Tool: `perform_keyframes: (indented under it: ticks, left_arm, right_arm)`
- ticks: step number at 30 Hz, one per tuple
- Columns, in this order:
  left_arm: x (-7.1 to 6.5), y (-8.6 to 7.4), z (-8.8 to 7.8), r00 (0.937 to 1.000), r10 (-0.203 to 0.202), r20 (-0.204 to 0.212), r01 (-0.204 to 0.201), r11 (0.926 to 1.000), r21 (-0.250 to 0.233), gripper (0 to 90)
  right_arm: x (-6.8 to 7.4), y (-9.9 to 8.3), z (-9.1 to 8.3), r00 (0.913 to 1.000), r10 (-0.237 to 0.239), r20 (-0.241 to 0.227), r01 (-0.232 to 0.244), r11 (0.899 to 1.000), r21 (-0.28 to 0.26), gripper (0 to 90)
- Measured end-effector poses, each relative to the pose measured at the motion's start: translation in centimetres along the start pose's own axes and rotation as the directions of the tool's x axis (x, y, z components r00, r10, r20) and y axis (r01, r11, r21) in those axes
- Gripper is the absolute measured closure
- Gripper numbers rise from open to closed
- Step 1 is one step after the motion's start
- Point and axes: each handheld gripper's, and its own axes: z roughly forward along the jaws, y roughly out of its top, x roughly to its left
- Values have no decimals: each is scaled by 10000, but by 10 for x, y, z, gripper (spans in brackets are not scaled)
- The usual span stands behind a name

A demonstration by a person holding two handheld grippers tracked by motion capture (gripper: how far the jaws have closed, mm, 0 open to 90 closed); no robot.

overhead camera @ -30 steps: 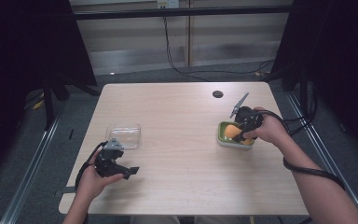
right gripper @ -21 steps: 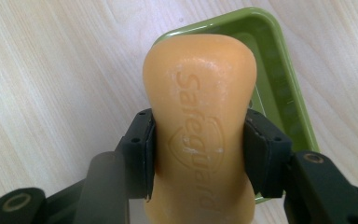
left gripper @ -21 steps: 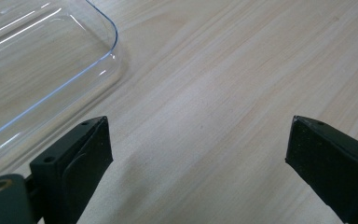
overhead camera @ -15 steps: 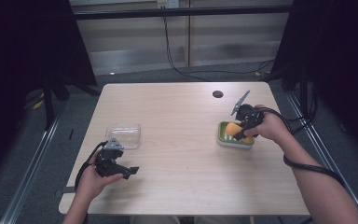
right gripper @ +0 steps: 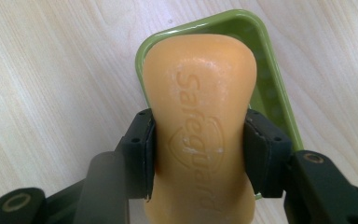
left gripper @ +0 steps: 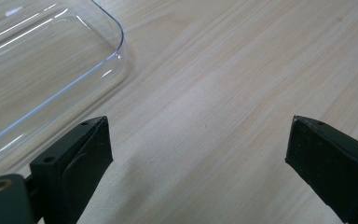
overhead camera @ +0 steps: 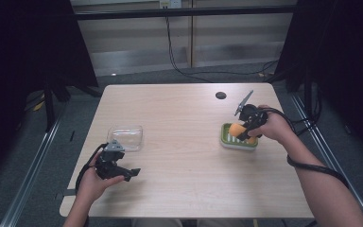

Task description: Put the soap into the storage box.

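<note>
soap bar (right gripper: 200, 116) over green dish rim (right gripper: 279, 93)

From where I stand, the one readable mark is the brand name "Safeguard", pressed in raised letters into the face of the orange soap bar (right gripper: 200, 126), with a shield-like emblem stamped around the middle letters.

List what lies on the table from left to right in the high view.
left gripper → clear plastic lid → green soap dish → orange soap bar held in the right gripper
</note>
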Motion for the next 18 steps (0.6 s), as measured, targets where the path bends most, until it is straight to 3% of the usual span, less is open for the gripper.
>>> perform_keyframes:
  ticks: [18]
  left_arm:
    - [0,0,2,10000,20,34,-20,10000,-8,65]
  right_arm:
    - [-6,1,0,9999,29,146,-29,10000,39,504]
